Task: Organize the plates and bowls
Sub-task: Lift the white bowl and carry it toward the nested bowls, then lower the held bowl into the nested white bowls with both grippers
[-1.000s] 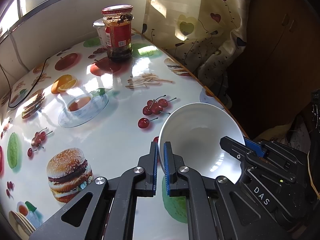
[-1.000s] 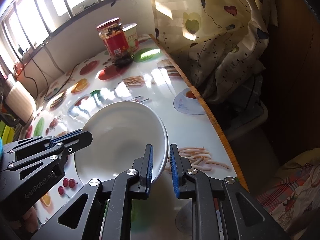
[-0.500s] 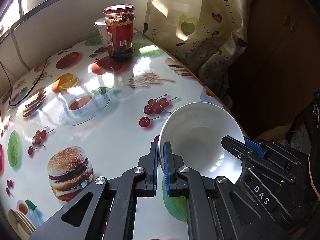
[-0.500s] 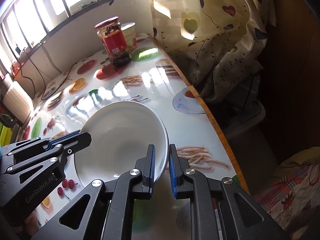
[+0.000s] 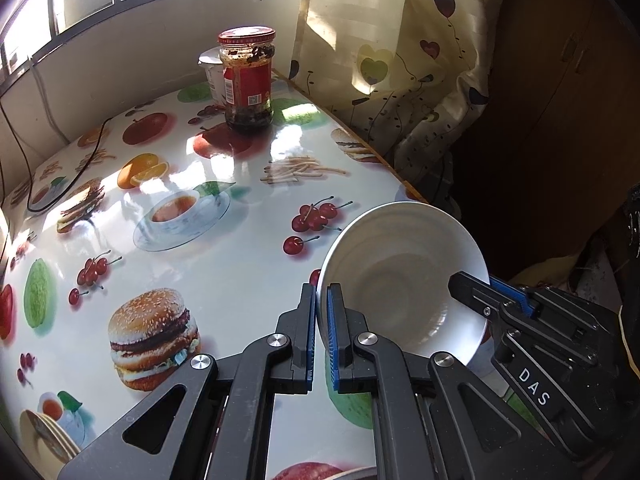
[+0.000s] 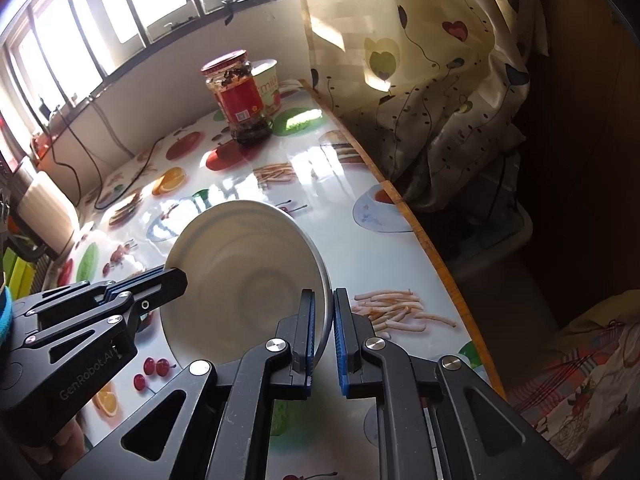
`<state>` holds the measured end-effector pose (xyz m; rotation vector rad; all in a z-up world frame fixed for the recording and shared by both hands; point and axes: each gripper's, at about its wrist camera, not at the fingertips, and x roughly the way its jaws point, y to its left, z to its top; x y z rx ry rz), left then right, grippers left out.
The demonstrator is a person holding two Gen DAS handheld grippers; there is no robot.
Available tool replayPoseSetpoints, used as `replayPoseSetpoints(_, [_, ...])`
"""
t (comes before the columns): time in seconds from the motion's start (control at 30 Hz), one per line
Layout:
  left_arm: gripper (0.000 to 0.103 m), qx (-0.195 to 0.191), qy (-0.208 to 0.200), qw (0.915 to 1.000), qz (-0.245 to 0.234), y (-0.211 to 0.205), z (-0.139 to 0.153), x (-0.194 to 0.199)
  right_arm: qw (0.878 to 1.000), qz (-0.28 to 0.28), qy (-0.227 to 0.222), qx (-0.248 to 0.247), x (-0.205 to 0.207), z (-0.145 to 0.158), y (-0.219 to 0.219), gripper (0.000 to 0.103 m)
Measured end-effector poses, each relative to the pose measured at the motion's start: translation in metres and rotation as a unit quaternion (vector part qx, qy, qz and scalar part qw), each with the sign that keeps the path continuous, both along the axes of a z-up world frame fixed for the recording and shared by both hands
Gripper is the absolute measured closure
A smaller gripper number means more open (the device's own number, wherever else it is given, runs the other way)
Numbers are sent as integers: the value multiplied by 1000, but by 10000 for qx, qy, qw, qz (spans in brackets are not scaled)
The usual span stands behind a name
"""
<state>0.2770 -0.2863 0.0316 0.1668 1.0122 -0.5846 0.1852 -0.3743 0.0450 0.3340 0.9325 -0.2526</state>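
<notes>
A white bowl [image 5: 404,280] is held tilted above the table near its right edge; it also shows in the right wrist view [image 6: 244,276]. My left gripper [image 5: 321,300] is shut on the bowl's left rim. My right gripper [image 6: 324,308] is shut on the bowl's right rim, which runs between its blue pads. In the left wrist view the right gripper [image 5: 496,300] clamps the far rim. In the right wrist view the left gripper [image 6: 176,278] clamps the opposite rim.
The table [image 5: 240,272] has a glossy cloth printed with fruit and food. A red-lidded jar [image 5: 247,80] and a white tub [image 5: 212,76] stand at the back by the wall. A curtain [image 5: 380,60] hangs past the right edge. A cable [image 5: 68,184] lies at the far left.
Both grippers have lifted the bowl and tipped it more upright. The right gripper's pads have closed tighter on the rim.
</notes>
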Motion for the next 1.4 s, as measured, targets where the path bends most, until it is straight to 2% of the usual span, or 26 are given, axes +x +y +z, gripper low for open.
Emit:
replayPoseSetpoints(0.8, [98,-352,-317,9989,27,36,47,-47,9992,80,-370,-138,-44,49,36,93])
replayPoseSetpoints(1.4, [98,-489,-389,9980,20,66,61,-88,9984,77,-538,-136,-87,67,68,93])
